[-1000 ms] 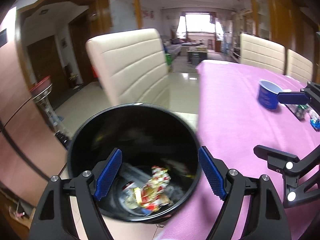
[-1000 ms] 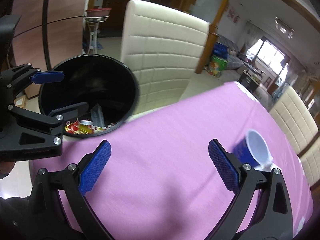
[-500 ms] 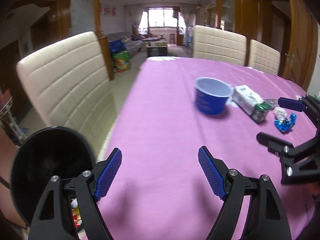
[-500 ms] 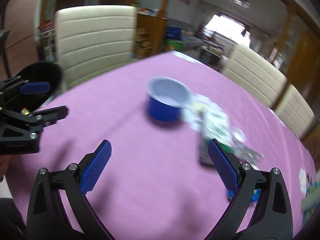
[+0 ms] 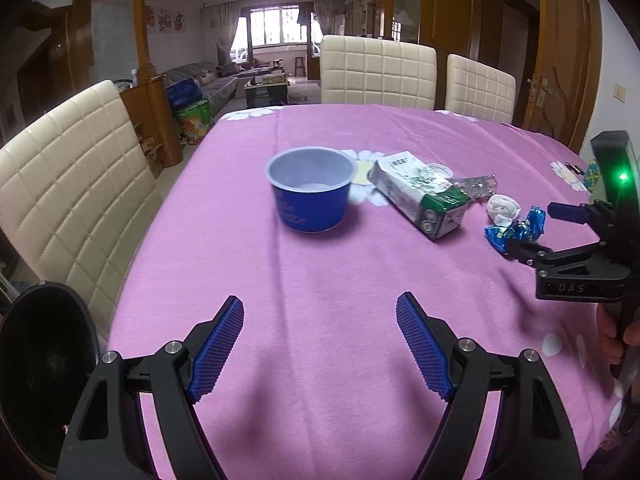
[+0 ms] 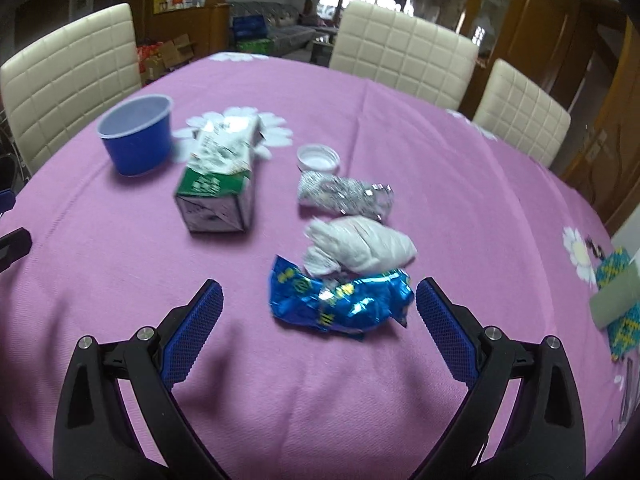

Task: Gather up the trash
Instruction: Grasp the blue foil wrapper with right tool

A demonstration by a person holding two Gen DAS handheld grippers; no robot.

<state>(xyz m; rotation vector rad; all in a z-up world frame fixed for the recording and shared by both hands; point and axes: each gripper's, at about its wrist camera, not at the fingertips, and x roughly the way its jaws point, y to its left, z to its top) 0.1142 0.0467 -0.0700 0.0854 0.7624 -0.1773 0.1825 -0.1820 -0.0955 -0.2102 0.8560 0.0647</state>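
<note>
Trash lies on the pink tablecloth (image 6: 460,184). A blue cup (image 5: 310,190) (image 6: 136,136) stands upright. Beside it lie a green-white carton (image 5: 420,192) (image 6: 220,176), a white lid (image 6: 318,157), a silver wrapper (image 6: 344,196), a crumpled white tissue (image 6: 360,248) (image 5: 502,208) and a blue foil wrapper (image 6: 340,300) (image 5: 516,230). My right gripper (image 6: 318,320) is open, its fingers on either side of the blue wrapper; it also shows at the right of the left wrist view (image 5: 540,230). My left gripper (image 5: 320,344) is open and empty above bare cloth, short of the cup. The black trash bin (image 5: 44,368) is at lower left.
Cream padded chairs stand at the left (image 5: 76,184) and far side (image 5: 378,72) of the table. A patterned item (image 6: 616,296) lies at the table's right edge. The room beyond has a sofa and a window.
Both grippers have swung away from the black bin toward the table. The right gripper has come up to the blue wrapper. The left gripper now faces the blue cup.
</note>
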